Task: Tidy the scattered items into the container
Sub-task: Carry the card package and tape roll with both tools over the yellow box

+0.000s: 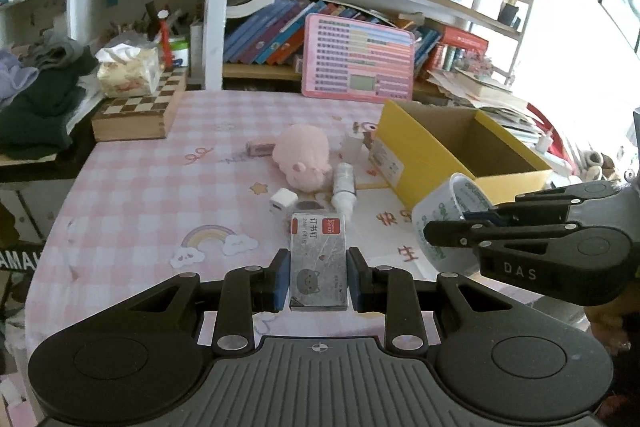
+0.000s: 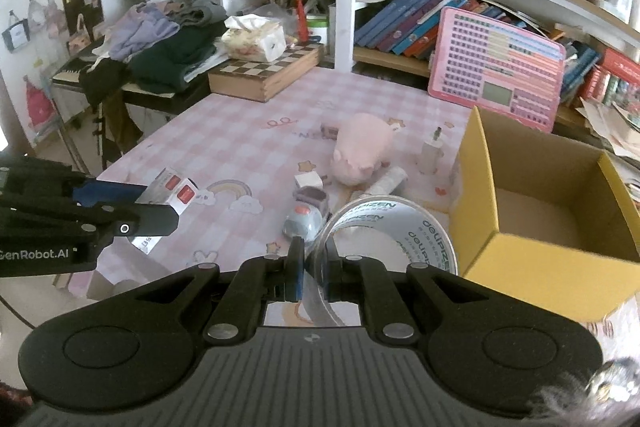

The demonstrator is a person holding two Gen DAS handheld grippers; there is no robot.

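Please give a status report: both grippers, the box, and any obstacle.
Left gripper shut on staple box. Right gripper shut on tape roll, beside yellow cardboard box, which looks empty. Nothing blocks its opening.

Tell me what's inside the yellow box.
The yellow box shows only bare brown cardboard floor and walls; no items in view. Its near wall hides the front strip of the floor, so that part cannot be checked.
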